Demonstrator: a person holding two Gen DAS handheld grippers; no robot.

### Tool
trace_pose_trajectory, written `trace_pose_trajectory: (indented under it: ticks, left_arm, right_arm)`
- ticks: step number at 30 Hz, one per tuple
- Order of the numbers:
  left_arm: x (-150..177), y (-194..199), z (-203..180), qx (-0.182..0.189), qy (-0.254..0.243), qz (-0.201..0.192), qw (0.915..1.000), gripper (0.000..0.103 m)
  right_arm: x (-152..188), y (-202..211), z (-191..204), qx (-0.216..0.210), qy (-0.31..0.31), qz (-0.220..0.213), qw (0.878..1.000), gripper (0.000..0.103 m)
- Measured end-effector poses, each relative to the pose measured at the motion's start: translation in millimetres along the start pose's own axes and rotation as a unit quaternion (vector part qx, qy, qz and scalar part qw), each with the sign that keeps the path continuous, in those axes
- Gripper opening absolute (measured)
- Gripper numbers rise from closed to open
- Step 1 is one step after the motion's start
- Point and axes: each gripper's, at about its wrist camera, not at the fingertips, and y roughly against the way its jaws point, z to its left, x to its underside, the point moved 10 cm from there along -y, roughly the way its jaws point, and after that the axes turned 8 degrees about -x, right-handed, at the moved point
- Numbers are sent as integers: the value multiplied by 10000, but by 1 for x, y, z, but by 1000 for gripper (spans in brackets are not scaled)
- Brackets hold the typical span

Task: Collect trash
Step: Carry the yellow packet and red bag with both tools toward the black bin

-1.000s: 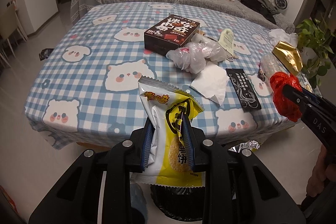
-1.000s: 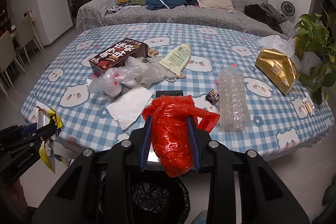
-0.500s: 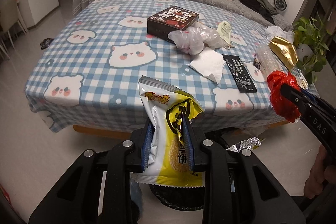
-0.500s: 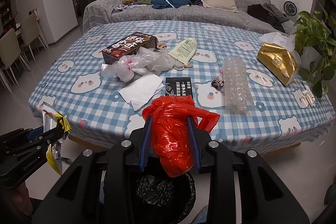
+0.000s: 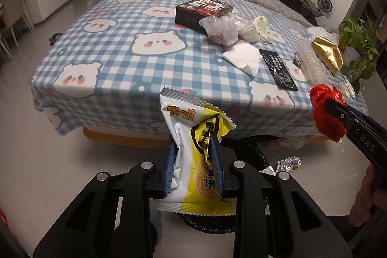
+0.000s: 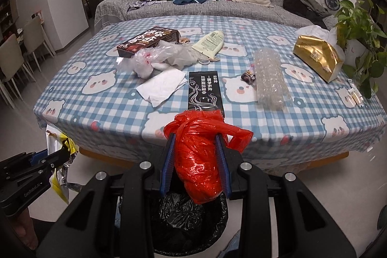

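While both grippers hang off the table's [image 6: 302, 117] near edge | we see left gripper [image 5: 193, 161] clamped on wrapper [image 5: 193, 137] | right gripper [image 6: 196, 158] clamped on red bag [image 6: 197, 156] above bin [image 6: 188, 217]

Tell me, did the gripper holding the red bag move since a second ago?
Yes. The right gripper with the red bag pulled back from the table edge, over the black bin.
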Motion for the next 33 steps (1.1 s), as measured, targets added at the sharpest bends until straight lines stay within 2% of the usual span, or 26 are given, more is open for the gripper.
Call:
trace_pose_trajectory:
  ticks: [20, 33]
  left_arm:
    - [43, -13, 16, -46, 135, 196, 9997, 26]
    - [63, -45, 22, -49, 139, 323, 9994, 26]
  right_arm:
    - [50, -11, 12, 4, 65, 243, 9997, 31]
    - [80, -41, 14, -23, 40, 548, 9985, 31]
